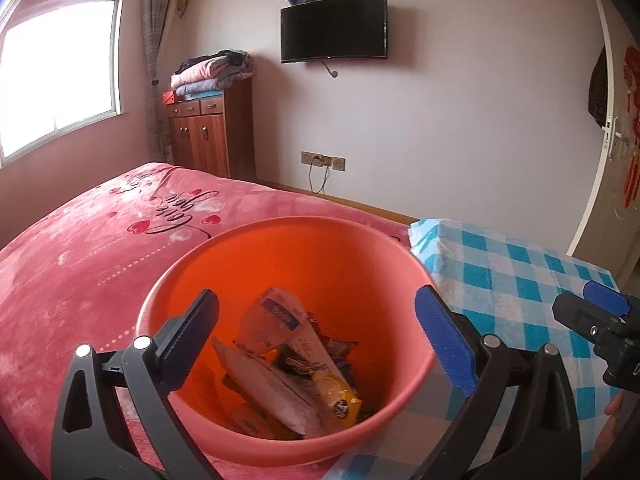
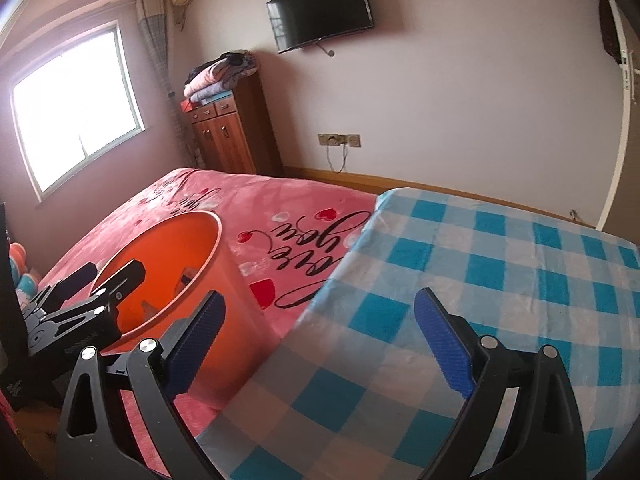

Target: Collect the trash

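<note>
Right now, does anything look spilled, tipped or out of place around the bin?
Nothing spilled: the orange bin stands upright on the pink bedspread, with the wrappers inside it. The only oddity is a trash bin sitting on a bed. No litter shows on the checked tablecloth.

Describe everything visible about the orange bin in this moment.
The orange bin is a round, smooth container that looks like plastic, wider at the rim than lower down, with no lid. It stands upright beside the pink bedspread and next to the blue checked cloth. Inside lies a loose heap of wrappers: white packets, a yellow one, some darker ones. The left gripper hangs over its mouth, jaws open, holding nothing and not touching the rim.
</note>
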Available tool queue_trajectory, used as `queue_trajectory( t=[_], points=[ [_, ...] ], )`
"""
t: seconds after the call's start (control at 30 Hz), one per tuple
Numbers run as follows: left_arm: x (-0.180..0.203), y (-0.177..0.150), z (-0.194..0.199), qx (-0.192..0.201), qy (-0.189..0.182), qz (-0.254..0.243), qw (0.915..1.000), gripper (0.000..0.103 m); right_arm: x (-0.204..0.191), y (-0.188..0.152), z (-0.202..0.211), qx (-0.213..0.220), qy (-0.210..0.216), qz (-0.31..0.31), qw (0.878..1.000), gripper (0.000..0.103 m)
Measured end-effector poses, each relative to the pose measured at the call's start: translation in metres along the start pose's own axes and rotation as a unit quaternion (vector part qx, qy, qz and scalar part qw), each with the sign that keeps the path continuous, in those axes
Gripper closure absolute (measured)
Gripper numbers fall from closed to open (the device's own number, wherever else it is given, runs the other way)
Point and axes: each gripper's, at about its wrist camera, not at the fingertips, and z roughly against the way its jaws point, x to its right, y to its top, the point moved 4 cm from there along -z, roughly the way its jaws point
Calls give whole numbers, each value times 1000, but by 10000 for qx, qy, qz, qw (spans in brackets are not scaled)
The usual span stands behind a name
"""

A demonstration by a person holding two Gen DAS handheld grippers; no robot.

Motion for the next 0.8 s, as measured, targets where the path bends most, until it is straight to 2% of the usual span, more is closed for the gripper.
queue_trajectory(
  t=[0.37, 0.8],
  points=[
    [39, -3, 6, -19, -225, -236, 9995, 4, 50, -15, 16, 57, -342, -318, 9989, 9],
    [96, -18, 8, -134, -561, -623, 9964, 4, 104, -39, 44, 257, -972, -463, 9939, 9]
  ],
)
